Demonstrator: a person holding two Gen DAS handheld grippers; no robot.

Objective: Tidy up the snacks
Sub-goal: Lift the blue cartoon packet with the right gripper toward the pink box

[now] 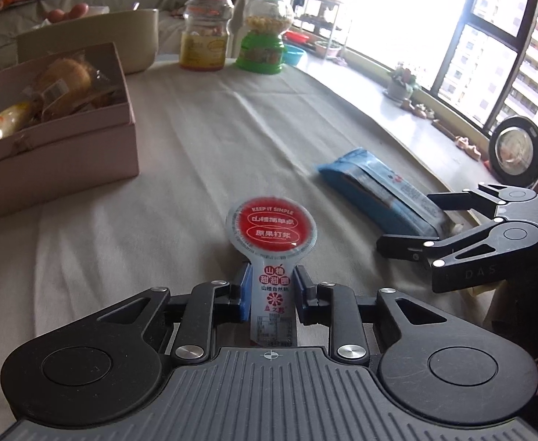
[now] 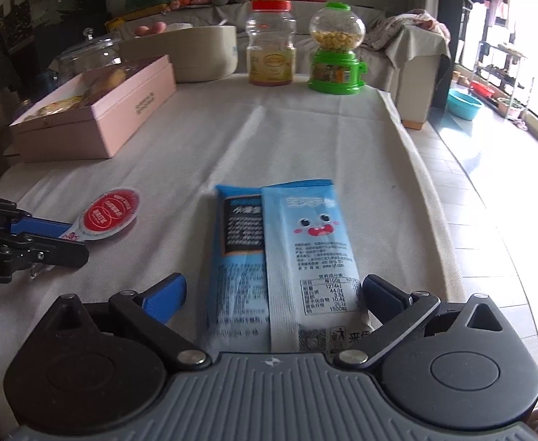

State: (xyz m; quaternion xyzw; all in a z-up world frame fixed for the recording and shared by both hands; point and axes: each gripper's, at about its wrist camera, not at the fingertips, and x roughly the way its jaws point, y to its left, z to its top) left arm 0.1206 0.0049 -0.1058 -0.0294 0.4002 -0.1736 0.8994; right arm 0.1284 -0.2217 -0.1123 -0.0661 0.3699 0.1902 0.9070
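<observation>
A: How far is the sorting of the snacks?

B: I judge it is partly done. The open pink cardboard box at the far left of the cloth-covered worktop already holds several wrapped breads. Two snacks are still outside it.

A: Which ones?

B: The spoon-shaped jelly pack with a round red lid and the flat blue plastic snack bag. The left gripper is closed on the narrow stem of the jelly pack; whether it is lifted off the cloth, I cannot tell.

A: And the other gripper?

B: The right gripper is wide open, one finger on each side of the blue bag, which lies flat on the worktop. It does not grip it yet. Both must probably still go into the box.
</observation>
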